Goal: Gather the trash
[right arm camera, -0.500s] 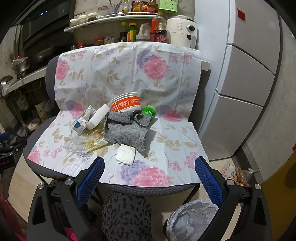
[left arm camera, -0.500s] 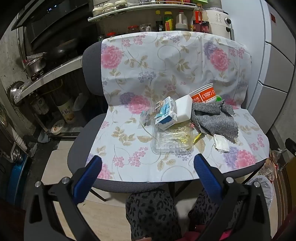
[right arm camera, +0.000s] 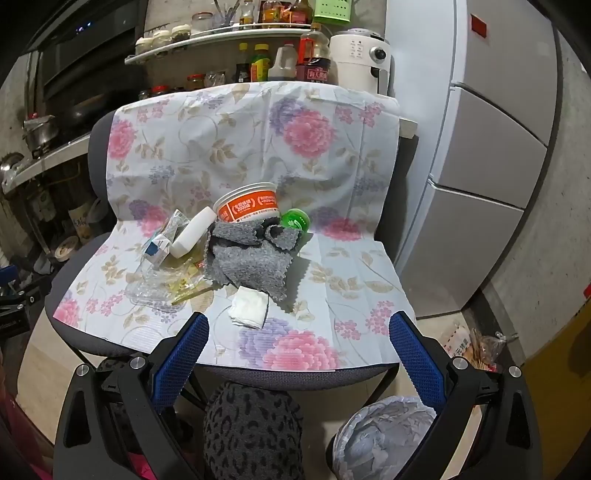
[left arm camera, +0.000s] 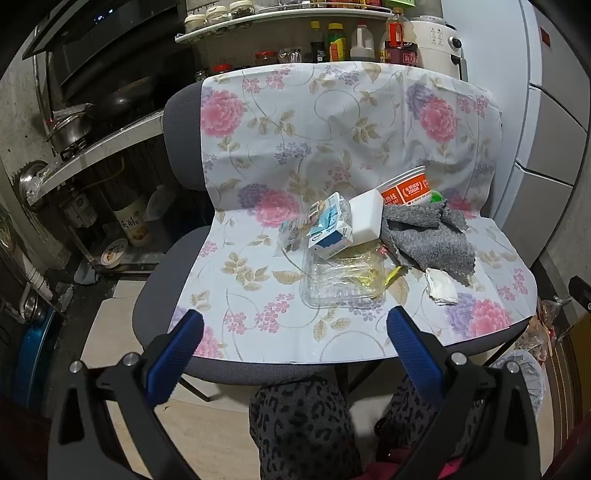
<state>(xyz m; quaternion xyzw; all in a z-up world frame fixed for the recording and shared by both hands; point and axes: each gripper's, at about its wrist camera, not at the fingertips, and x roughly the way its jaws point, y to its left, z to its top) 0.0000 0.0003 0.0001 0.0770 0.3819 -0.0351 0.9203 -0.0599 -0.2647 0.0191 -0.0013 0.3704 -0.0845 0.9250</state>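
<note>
The left tool (left arm camera: 295, 332) is wide open and holds nothing. The right tool (right arm camera: 299, 332) is wide open too, and it is empty. Both hang just in front of a chair (left arm camera: 173, 122), near its front edge, and touch nothing.

The trash sits in a small heap on the chair seat. Closest to the right tool is a crumpled white tissue (right arm camera: 249, 308). Behind it lies a gray cloth (right arm camera: 247, 264). A clear plastic box (left arm camera: 341, 278) lies flat in front of the left tool. A blue and white carton (left arm camera: 330, 236) and a white bottle (left arm camera: 365, 218) lean on its far side. At the back stand an orange cup (right arm camera: 249, 206) and a green cap (right arm camera: 294, 219).

I think no piece has been picked up yet. A good first pick for the right tool is the tissue, since it lies alone at the front. Come down over it, close softly, and lift straight up so the cloth does not drag along. The trash bin (right arm camera: 384, 435) stands on the floor just below the right tool, so the trip is short.

The chair is covered with a flowered sheet (right arm camera: 240, 147). Behind it a shelf (right arm camera: 221, 35) holds bottles and jars. A gray fridge (right arm camera: 487, 166) stands to the right. Pots sit on a dark stove (left arm camera: 92, 110) to the left.
</note>
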